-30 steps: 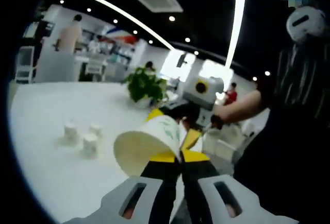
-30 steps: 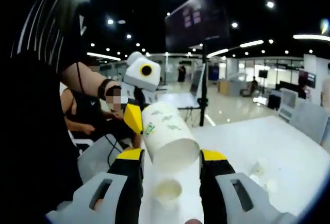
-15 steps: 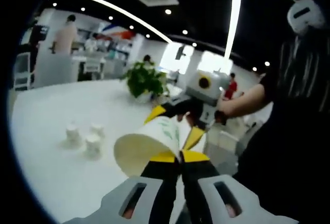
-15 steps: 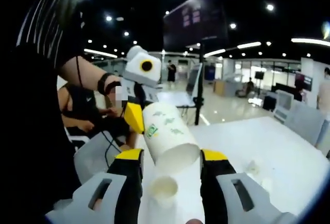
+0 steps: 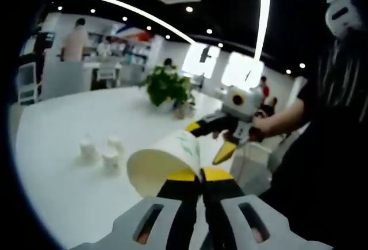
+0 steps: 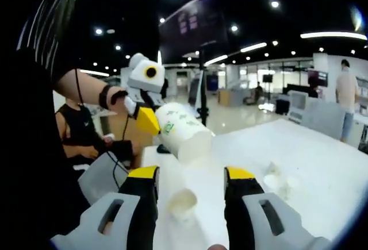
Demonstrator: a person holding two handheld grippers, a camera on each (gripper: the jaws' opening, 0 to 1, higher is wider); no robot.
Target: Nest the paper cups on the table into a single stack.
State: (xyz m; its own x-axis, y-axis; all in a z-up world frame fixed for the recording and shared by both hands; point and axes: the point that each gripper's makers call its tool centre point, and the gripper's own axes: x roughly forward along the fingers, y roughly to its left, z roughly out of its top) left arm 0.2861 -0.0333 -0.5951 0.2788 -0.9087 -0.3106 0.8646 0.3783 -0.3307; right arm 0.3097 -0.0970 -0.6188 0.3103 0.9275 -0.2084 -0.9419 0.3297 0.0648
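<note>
Paper cup (image 5: 164, 161) with green print sits clamped by its wall in your left gripper (image 5: 200, 176), jaws pinched tight, raised above the white counter (image 5: 63, 141). Your right gripper (image 6: 191, 176) holds its jaws wide with nothing between them, over a single cup (image 6: 183, 201) standing on the counter. Three more cups (image 5: 102, 149) stand grouped farther off.

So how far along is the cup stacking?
Done: nothing looks nested yet. In hand: the left gripper is shut on one paper cup, held above the table. The right gripper is open. Left: three cups stand apart on the table, and another cup lies ahead of the right gripper.
</note>
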